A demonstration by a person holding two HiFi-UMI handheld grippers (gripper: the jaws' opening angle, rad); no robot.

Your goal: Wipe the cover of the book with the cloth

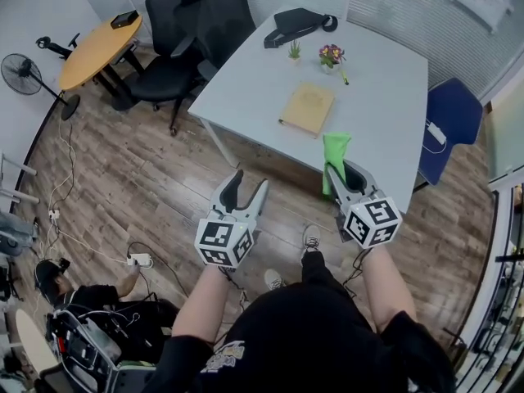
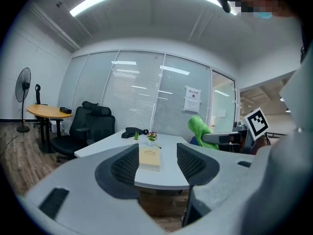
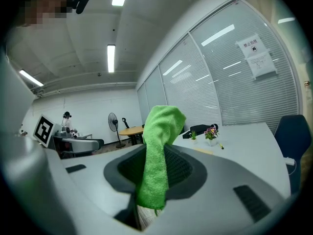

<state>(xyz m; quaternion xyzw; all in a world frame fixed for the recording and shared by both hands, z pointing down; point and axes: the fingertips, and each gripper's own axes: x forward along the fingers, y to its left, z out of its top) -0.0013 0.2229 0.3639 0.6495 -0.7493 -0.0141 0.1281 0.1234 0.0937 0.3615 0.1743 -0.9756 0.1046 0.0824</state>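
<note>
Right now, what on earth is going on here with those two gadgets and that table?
A person stands in front of a white table, with a pair of tongs in each hand. The right tongs are clamped on a green cloth that sticks up out of them. The left tongs are open and empty. A tan book lies flat on the table, and the cloth is not yet on it, so the wiping has not begun.

Fuzzy cloth [image 3: 157, 155], matt paper book cover [image 1: 308, 109], smooth white table [image 1: 385, 80], wooden floor [image 1: 139, 187]
</note>
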